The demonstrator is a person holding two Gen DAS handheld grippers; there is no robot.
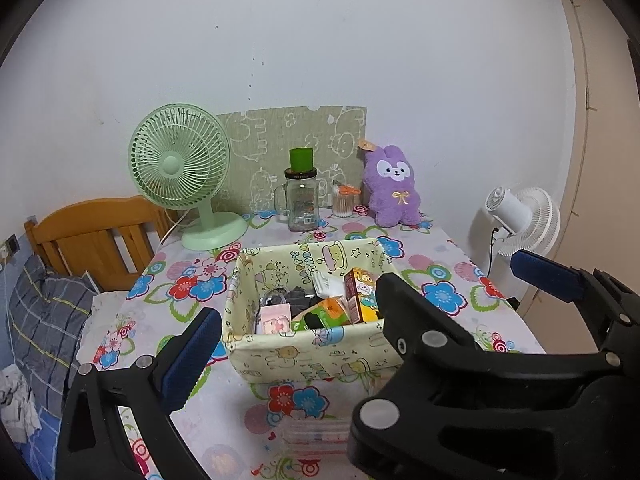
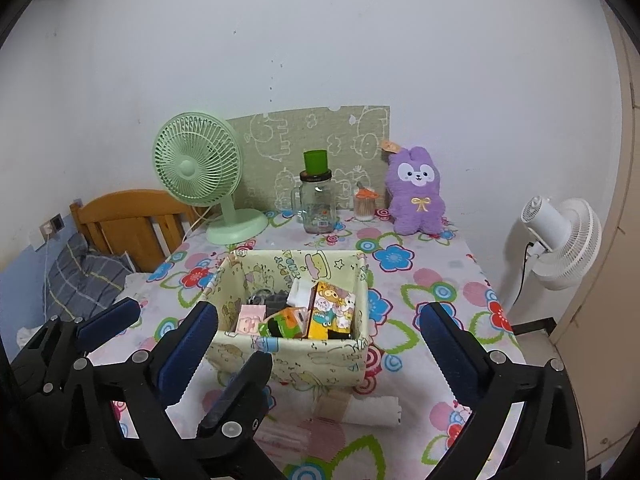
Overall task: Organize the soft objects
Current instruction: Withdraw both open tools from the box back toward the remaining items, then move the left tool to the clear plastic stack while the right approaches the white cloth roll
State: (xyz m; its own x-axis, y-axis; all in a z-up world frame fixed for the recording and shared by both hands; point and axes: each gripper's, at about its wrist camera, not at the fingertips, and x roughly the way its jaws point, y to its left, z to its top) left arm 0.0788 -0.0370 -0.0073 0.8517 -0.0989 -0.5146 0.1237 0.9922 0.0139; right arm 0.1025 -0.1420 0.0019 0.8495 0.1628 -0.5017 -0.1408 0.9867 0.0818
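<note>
A purple plush bunny point(image 1: 392, 189) sits upright at the back right of the floral table, also in the right wrist view point(image 2: 416, 196). A cream fabric basket point(image 1: 304, 354) stands mid-table, holding small boxes and packets; it also shows in the right wrist view point(image 2: 292, 350). A white rolled cloth point(image 2: 372, 410) lies in front of the basket. My left gripper point(image 1: 296, 344) is open and empty, in front of the basket. The other gripper crosses the left wrist view at the right. My right gripper point(image 2: 320, 344) is open and empty, fingers either side of the basket's front.
A green desk fan point(image 1: 180, 168) stands back left. A glass jar mug point(image 1: 302, 200) with a green cup on top and a cotton swab jar point(image 1: 345, 200) stand at the back. A white floor fan point(image 2: 560, 236) is right of the table; a bed headboard point(image 1: 92, 236) left.
</note>
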